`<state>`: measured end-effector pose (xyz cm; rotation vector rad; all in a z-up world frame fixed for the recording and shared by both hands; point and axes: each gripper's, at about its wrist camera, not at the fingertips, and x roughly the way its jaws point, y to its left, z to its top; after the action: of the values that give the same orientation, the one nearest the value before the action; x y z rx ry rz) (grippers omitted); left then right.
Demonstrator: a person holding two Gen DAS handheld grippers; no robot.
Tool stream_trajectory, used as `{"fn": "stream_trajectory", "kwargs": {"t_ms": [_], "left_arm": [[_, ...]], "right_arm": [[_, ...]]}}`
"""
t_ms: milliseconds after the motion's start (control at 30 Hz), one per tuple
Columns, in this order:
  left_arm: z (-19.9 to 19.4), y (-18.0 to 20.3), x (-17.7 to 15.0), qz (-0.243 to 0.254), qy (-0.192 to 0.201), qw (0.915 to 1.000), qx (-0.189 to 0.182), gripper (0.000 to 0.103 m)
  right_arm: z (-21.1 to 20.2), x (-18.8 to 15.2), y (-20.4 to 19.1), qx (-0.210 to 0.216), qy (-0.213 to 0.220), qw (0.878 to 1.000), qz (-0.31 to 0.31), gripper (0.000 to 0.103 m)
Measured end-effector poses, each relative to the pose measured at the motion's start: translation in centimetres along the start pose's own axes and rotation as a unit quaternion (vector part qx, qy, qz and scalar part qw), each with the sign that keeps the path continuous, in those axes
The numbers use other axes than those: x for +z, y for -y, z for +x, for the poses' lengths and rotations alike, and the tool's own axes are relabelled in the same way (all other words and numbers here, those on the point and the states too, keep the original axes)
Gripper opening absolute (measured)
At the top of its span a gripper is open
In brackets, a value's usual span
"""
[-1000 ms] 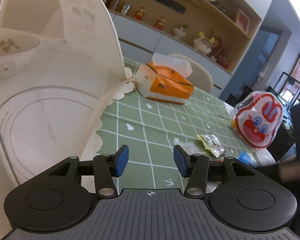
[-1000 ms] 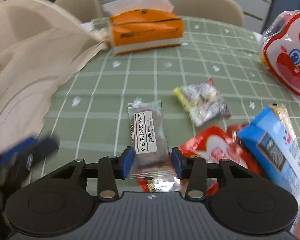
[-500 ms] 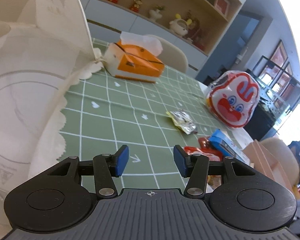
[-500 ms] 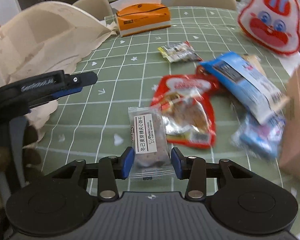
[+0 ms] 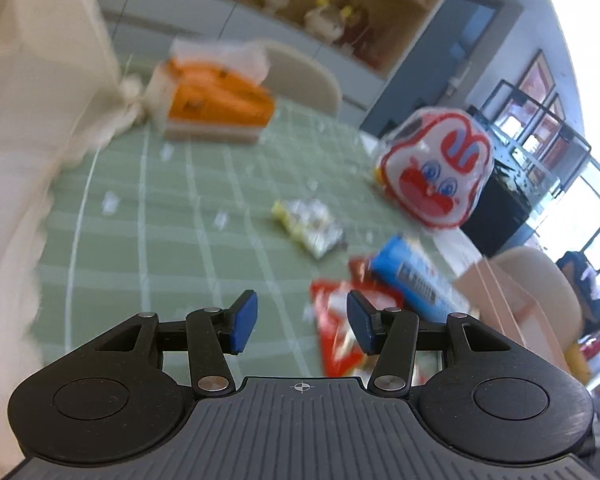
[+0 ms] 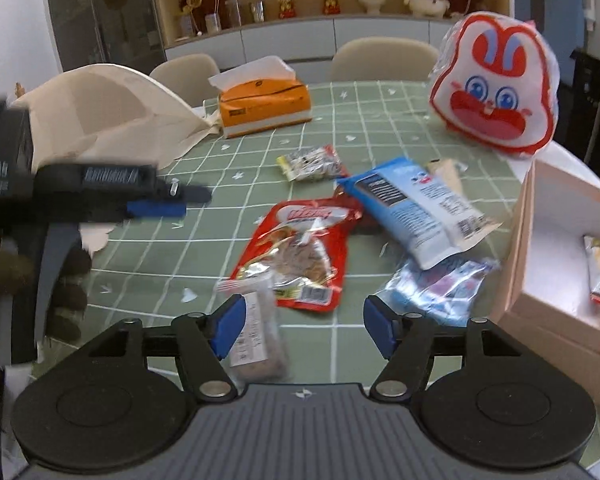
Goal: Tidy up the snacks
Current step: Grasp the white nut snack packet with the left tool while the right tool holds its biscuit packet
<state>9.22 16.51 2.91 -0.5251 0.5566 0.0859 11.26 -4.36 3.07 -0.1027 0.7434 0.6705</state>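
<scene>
A green checked table (image 6: 340, 128) carries everything. Largest on it is one cream mesh food cover (image 6: 108, 116) at far left, with two pale chairs (image 6: 384, 56) behind the far edge. One pink cardboard box (image 6: 540, 240) stands open at the right, one snack pack visible inside. One rabbit-face bag (image 6: 496, 88) sits far right, and one orange tissue box (image 6: 264, 108) far centre.

Loose snacks on the cloth number six: one blue pouch (image 6: 416, 208), one red pouch (image 6: 300, 252) just left of it, one clear blue-printed packet (image 6: 436, 288) nearer, one small silver-and-yellow packet (image 6: 312, 162) farther off, one tan packet (image 6: 446, 172) peeking behind the blue pouch, and one brown biscuit pack (image 6: 256, 336).

The right gripper (image 6: 300, 328) is opening; the biscuit pack, blurred, lies between its jaws against the left pad, clear of the right one. The left gripper (image 5: 298, 322) stands moderately wide with nothing in it, above the cloth at the red pouch's left edge.
</scene>
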Motion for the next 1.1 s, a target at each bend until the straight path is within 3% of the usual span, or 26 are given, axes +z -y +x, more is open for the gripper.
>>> {"fn": "stream_trajectory", "kwargs": {"t_ms": [200, 267, 367, 467, 533, 733, 1100], "left_arm": [[6.7, 4.6, 5.2, 0.079, 0.029, 0.9964, -0.008, 0.055], [10.4, 6.0, 6.3, 0.123, 0.012, 0.9924, 0.003, 0.055], [15.1, 7.0, 6.7, 0.178, -0.031, 0.9821, 0.054, 0.054], [16.8, 6.2, 6.6, 0.186, -0.051, 0.9787, 0.071, 0.054], [16.5, 5.6, 6.2, 0.19, -0.064, 0.9777, 0.062, 0.05], [12.3, 4.6, 3.3, 0.269, -0.076, 0.959, 0.047, 0.046], [2.0, 1.8, -2.3, 0.216, -0.084, 0.9725, 0.026, 0.046]], "right_arm": [[0.8, -2.8, 1.2, 0.029, 0.044, 0.999, 0.01, 0.067], [1.2, -3.6, 1.5, 0.03, 0.053, 0.998, 0.012, 0.067], [1.0, -3.9, 1.4, 0.017, 0.063, 0.998, 0.004, 0.067], [0.6, -4.3, 1.4, 0.03, 0.071, 0.997, -0.009, 0.071], [0.7, -4.3, 1.4, 0.035, 0.066, 0.997, -0.011, 0.071], [1.1, -4.4, 1.2, 0.039, 0.057, 0.997, -0.02, 0.071], [1.6, -4.4, 1.3, 0.044, 0.042, 0.998, -0.012, 0.072]]}}
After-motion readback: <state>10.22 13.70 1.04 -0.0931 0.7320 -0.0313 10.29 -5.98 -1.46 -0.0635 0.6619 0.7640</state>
